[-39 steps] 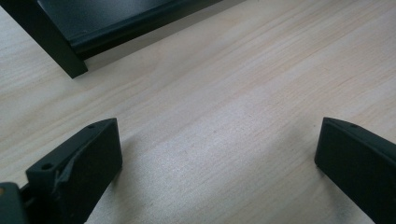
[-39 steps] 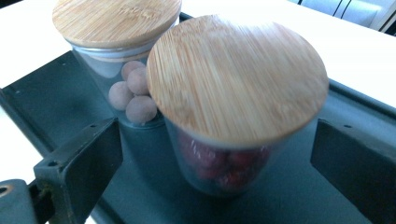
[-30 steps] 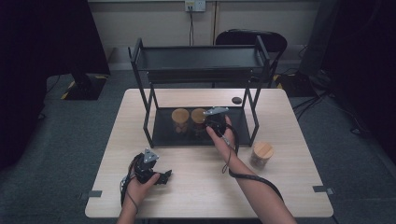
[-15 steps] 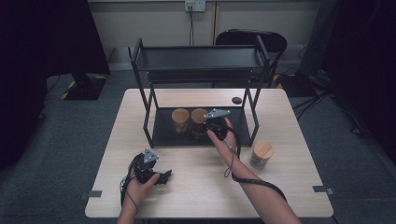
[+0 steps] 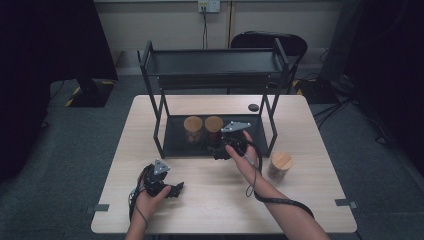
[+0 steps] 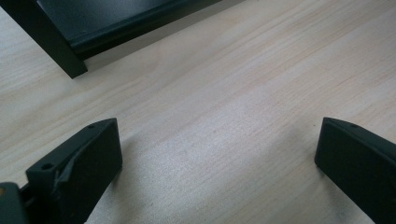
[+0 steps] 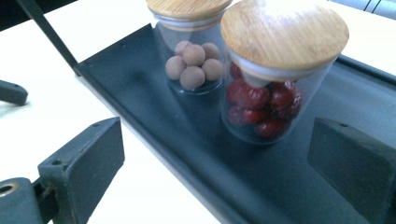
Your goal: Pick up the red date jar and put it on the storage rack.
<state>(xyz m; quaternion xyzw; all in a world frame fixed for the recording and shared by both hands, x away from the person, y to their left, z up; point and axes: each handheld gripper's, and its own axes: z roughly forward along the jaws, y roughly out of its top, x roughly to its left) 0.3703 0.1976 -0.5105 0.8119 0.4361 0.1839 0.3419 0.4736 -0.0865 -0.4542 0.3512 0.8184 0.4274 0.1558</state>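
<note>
My left gripper (image 5: 172, 189) rests open in front of the rack (image 5: 165, 142), holding nothing. Two jars (image 5: 193, 127) stand on its bottom shelf already. My right gripper (image 5: 223, 148), jaws wide and empty, sits just before them. A third jar (image 5: 280, 165) waits right of the rack.

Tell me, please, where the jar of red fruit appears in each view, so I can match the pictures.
High view: the jar of red fruit stands mid-picture on the rack's lower shelf, right of its twin.
Right gripper view: upper right, just beyond the open jaws.
Left gripper view: not in it.
Shared landmark: the jar of brown balls beside it.
</note>
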